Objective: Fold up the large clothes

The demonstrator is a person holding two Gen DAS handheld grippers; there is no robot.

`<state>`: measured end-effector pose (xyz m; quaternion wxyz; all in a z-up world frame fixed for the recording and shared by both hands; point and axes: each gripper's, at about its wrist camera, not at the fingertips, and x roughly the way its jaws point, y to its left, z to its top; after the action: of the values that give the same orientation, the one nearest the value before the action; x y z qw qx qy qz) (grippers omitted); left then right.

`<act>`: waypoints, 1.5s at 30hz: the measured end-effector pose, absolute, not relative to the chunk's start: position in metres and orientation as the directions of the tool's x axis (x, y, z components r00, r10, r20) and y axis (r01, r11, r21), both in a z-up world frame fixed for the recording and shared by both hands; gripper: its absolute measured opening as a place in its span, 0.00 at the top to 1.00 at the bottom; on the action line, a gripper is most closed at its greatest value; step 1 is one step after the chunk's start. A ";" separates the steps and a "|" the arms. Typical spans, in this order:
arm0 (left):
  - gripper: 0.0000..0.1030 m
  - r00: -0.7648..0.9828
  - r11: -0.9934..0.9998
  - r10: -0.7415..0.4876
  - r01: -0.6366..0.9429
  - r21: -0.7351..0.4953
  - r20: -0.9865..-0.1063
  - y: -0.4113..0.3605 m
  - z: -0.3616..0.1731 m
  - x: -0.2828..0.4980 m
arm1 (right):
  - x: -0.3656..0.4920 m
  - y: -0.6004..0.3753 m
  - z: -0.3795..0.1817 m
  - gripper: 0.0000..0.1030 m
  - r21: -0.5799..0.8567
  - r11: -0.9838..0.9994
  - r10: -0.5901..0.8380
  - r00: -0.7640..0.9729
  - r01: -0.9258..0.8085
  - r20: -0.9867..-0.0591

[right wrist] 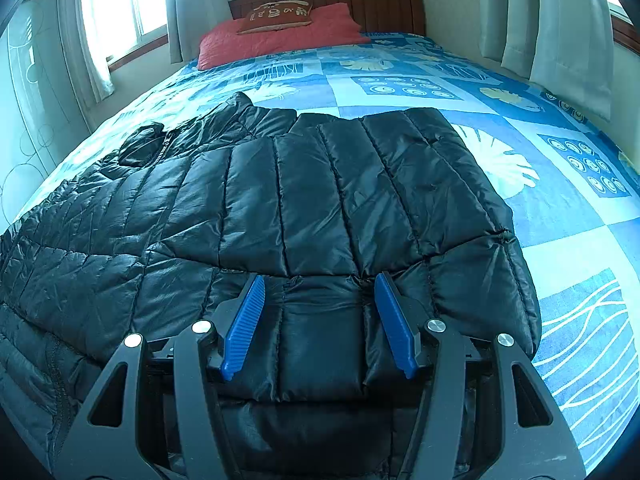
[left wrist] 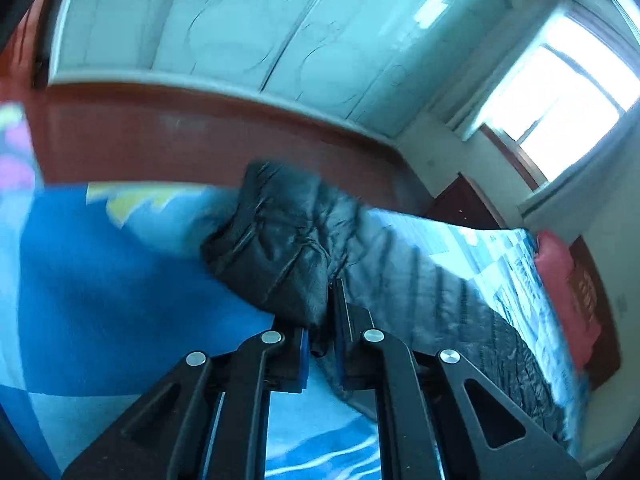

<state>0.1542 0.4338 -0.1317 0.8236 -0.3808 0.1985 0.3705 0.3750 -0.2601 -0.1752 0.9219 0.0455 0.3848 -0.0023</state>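
Left-wrist view shows your left gripper (left wrist: 322,320) clamped tight on a bunched fold of the black puffer jacket (left wrist: 280,240), which lifts off the blue patterned bedspread (left wrist: 100,280) toward the wooden footboard (left wrist: 180,132). Your right gripper (right wrist: 320,320) stands with its blue pads (right wrist: 244,320) spread apart around the jacket's quilted hem, not squeezing it. From there the jacket lies flat across the bed, zipper toward the left, well short of the red pillow (right wrist: 280,40) by the headboard (right wrist: 380,8).
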 end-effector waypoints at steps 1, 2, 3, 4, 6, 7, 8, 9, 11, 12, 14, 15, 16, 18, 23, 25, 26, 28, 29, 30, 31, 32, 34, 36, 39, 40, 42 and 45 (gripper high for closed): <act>0.92 0.655 0.464 0.468 -0.754 -0.466 -0.593 0.423 -0.127 0.157 | 0.375 -0.260 -0.175 0.44 0.082 0.996 0.031 0.704 0.039 -0.710; 0.92 0.669 0.499 0.473 -0.739 -0.452 -0.573 0.412 -0.119 0.163 | 0.375 -0.260 -0.175 0.44 0.082 0.996 0.031 0.704 0.039 -0.710; 0.92 0.685 0.534 0.473 -0.724 -0.438 -0.554 0.402 -0.109 0.171 | 0.375 -0.260 -0.176 0.44 0.083 0.996 0.031 0.704 0.040 -0.710; 0.93 0.703 0.578 0.470 -0.702 -0.416 -0.534 0.387 -0.098 0.182 | 0.375 -0.260 -0.176 0.44 0.083 0.996 0.031 0.704 0.040 -0.710; 0.93 0.735 0.654 0.453 -0.659 -0.372 -0.505 0.357 -0.083 0.202 | 0.375 -0.260 -0.175 0.44 0.088 0.995 0.035 0.705 0.039 -0.709; 0.93 0.756 0.697 0.432 -0.626 -0.350 -0.492 0.338 -0.075 0.215 | 0.375 -0.260 -0.175 0.44 0.090 0.995 0.036 0.705 0.039 -0.708; 0.93 0.774 0.733 0.409 -0.594 -0.331 -0.484 0.319 -0.069 0.228 | 0.375 -0.260 -0.174 0.44 0.089 0.995 0.036 0.705 0.039 -0.708; 0.93 0.788 0.767 0.386 -0.564 -0.308 -0.480 0.297 -0.065 0.240 | 0.375 -0.260 -0.174 0.44 0.092 0.995 0.038 0.705 0.039 -0.708; 0.93 0.804 0.820 0.352 -0.512 -0.256 -0.480 0.260 -0.059 0.263 | 0.375 -0.260 -0.173 0.44 0.096 0.995 0.041 0.706 0.038 -0.707; 0.93 0.810 0.848 0.337 -0.482 -0.218 -0.480 0.237 -0.058 0.275 | 0.375 -0.261 -0.173 0.44 0.099 0.994 0.043 0.707 0.038 -0.706; 0.93 0.823 0.889 0.311 -0.428 -0.160 -0.476 0.200 -0.057 0.295 | 0.375 -0.261 -0.173 0.44 0.105 0.994 0.048 0.708 0.037 -0.705; 0.93 0.831 0.912 0.288 -0.389 -0.128 -0.475 0.173 -0.058 0.304 | 0.375 -0.262 -0.173 0.44 0.108 0.994 0.050 0.708 0.036 -0.704; 0.93 0.837 0.925 0.269 -0.362 -0.114 -0.477 0.159 -0.059 0.311 | 0.375 -0.263 -0.173 0.44 0.110 0.993 0.053 0.709 0.036 -0.703; 0.93 0.843 0.949 0.219 -0.302 -0.095 -0.490 0.126 -0.062 0.325 | 0.374 -0.265 -0.174 0.44 0.115 0.993 0.057 0.711 0.034 -0.701; 0.93 0.850 0.986 0.112 -0.159 -0.048 -0.515 0.044 -0.071 0.355 | 0.375 -0.266 -0.174 0.44 0.124 0.992 0.063 0.712 0.033 -0.699; 0.93 0.851 0.994 0.084 -0.110 -0.020 -0.518 0.013 -0.076 0.362 | 0.374 -0.266 -0.174 0.44 0.127 0.991 0.066 0.713 0.032 -0.698; 0.93 0.850 0.996 0.071 -0.091 -0.012 -0.522 -0.001 -0.076 0.366 | 0.375 -0.266 -0.174 0.44 0.130 0.991 0.068 0.714 0.032 -0.697; 0.93 0.838 0.999 0.041 -0.045 0.005 -0.544 -0.028 -0.084 0.372 | 0.374 -0.267 -0.175 0.44 0.133 0.991 0.071 0.715 0.031 -0.696; 0.93 0.828 1.000 0.029 -0.026 0.014 -0.559 -0.039 -0.090 0.369 | 0.374 -0.267 -0.175 0.43 0.135 0.990 0.073 0.715 0.031 -0.695; 0.93 0.817 1.000 0.019 -0.009 0.020 -0.576 -0.047 -0.094 0.372 | 0.374 -0.267 -0.175 0.43 0.137 0.990 0.074 0.715 0.030 -0.695; 0.92 0.795 0.999 0.007 0.016 0.033 -0.606 -0.059 -0.103 0.374 | 0.374 -0.268 -0.175 0.43 0.140 0.990 0.076 0.716 0.030 -0.694; 0.90 0.783 0.999 0.008 0.026 0.047 -0.622 -0.069 -0.108 0.374 | 0.374 -0.268 -0.175 0.43 0.141 0.990 0.078 0.716 0.029 -0.694; 0.89 0.764 0.996 0.020 0.043 0.082 -0.645 -0.082 -0.119 0.372 | 0.374 -0.269 -0.176 0.43 0.144 0.989 0.080 0.716 0.028 -0.694; 0.68 0.756 0.994 0.019 0.059 0.097 -0.655 -0.087 -0.125 0.366 | 0.373 -0.269 -0.176 0.43 0.143 0.989 0.080 0.716 0.028 -0.694; 0.40 0.774 0.992 0.019 0.066 0.111 -0.632 -0.092 -0.120 0.349 | 0.373 -0.269 -0.176 0.43 0.143 0.989 0.080 0.715 0.028 -0.694; 0.38 0.784 0.991 0.014 0.072 0.113 -0.621 -0.102 -0.119 0.350 | 0.373 -0.269 -0.175 0.42 0.143 0.989 0.080 0.715 0.028 -0.694; 0.32 0.802 0.988 -0.009 0.098 0.116 -0.597 -0.103 -0.110 0.339 | 0.373 -0.269 -0.175 0.42 0.144 0.989 0.080 0.714 0.029 -0.696; 0.32 0.827 0.983 -0.011 0.113 0.147 -0.561 -0.097 -0.094 0.324 | 0.373 -0.268 -0.169 0.42 0.145 0.989 0.078 0.703 0.036 -0.707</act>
<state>0.3235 -0.0969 -0.0937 0.9519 0.0870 0.2919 -0.0327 0.3734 -0.2683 -0.1689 0.9199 0.0741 0.3850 0.0114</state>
